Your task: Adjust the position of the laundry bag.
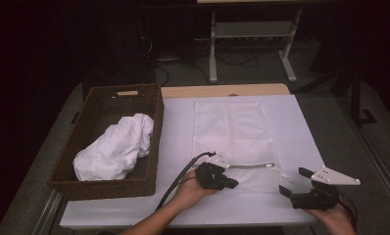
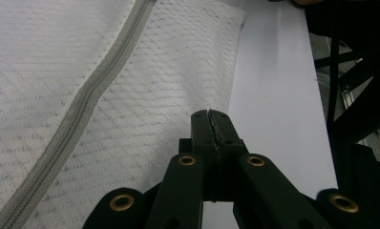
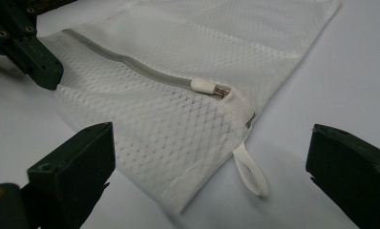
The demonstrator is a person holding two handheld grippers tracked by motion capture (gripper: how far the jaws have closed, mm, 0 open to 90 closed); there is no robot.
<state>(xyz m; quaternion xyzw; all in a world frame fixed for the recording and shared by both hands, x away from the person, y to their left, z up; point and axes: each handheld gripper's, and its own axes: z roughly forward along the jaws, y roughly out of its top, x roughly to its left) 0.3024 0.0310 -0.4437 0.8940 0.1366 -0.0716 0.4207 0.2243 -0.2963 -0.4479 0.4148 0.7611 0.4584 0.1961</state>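
A white mesh laundry bag [image 1: 232,127] lies flat on the white mat. Its grey zipper [image 2: 83,105] runs along the near end and looks closed, the white pull [image 3: 205,86] sitting at the bag's right end beside a white hanging loop [image 3: 250,171]. My left gripper [image 1: 233,183] is shut, its tips [image 2: 211,114] low over the bag's near left corner; I see no fabric between the jaws. It also appears in the right gripper view, where the left gripper [image 3: 37,64] rests by the zipper's far end. My right gripper [image 1: 293,180] stands open just right of the bag, with the jaws either side of the bag's corner [image 3: 212,157].
A brown wicker basket [image 1: 151,105] stands at the left of the table, with a bundled white cloth [image 1: 117,147] inside. The white mat [image 1: 301,132] has bare room right of the bag. The table's wooden far edge [image 1: 222,90] shows behind, with a desk frame on the floor beyond.
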